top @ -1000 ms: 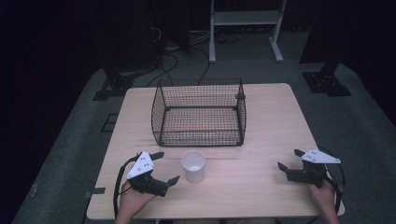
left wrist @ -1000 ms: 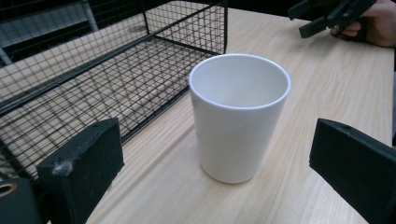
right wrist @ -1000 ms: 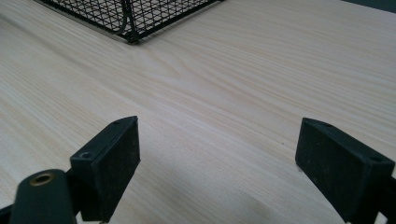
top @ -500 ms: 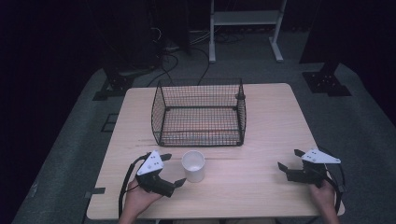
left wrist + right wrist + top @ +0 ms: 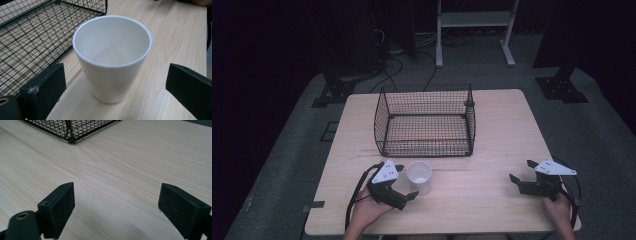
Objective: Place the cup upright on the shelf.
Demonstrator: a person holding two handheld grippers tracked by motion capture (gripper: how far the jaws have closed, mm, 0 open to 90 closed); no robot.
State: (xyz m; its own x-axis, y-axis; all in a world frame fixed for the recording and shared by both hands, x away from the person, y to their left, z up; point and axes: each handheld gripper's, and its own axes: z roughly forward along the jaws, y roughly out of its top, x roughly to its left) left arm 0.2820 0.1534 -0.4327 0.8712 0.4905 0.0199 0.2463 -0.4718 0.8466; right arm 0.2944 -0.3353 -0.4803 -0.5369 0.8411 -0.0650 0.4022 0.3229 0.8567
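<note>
Plainly unmarked white cup (image 5: 112, 58) stands between the left tool's (image 5: 115, 87) spread jaws

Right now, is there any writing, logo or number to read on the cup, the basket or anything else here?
None: no readable text.
The white cup is plain inside and out.
The wire basket carries no tag.
The wooden table is bare wood grain.
Each hand-held gripper, left and right, shows no legible marking.
</note>
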